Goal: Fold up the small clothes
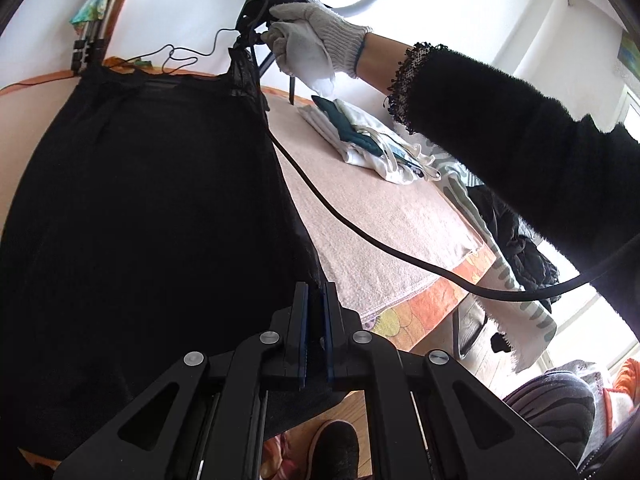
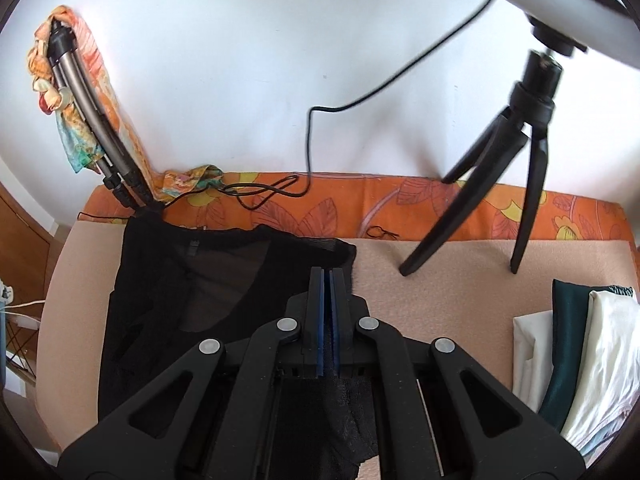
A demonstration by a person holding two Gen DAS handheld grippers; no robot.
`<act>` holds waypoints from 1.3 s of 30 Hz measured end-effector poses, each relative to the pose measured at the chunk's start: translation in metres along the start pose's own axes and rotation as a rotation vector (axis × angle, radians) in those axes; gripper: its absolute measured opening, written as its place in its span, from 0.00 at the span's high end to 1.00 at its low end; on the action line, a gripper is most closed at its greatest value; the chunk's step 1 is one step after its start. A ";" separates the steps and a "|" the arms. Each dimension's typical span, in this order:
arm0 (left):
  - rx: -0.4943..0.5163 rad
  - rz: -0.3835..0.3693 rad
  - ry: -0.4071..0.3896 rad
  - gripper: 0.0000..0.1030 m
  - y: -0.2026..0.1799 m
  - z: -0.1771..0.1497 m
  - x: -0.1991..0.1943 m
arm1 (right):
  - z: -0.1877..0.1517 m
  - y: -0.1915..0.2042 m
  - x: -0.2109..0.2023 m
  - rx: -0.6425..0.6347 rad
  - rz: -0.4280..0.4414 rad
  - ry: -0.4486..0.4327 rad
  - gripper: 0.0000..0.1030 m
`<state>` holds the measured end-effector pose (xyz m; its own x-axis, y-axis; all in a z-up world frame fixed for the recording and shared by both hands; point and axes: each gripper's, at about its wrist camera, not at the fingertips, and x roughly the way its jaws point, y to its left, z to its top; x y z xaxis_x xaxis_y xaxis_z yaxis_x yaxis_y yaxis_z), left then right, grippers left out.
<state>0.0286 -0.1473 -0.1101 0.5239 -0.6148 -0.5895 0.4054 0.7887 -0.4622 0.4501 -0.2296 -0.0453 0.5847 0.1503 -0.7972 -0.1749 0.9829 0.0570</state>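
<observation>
Both tools, left tool (image 1: 316, 292) and right tool (image 2: 328, 280), pinch the black garment (image 1: 140, 208) above the towel (image 1: 380, 216)

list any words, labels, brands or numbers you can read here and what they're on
None can be read in either view.
Black garment: a small dark tag at the neckline, no lettering visible.
Folded clothes: no print or label shows.
Orange cloth: only a leaf and flower pattern.

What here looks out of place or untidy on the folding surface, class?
A loose black cable lies coiled on the orange cloth just behind the black garment, and another cable sags across the pink towel. Both could snag the fabric.
</observation>
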 end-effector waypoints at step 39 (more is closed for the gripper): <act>-0.065 0.115 -0.031 0.61 0.058 -0.016 -0.065 | 0.001 0.182 0.010 -0.237 0.061 -0.017 0.45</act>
<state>0.0062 -0.0614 -0.1090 0.5874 -0.5193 -0.6207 0.2926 0.8514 -0.4353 0.4247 -0.0491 -0.0418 0.5807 0.2120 -0.7860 -0.3898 0.9200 -0.0399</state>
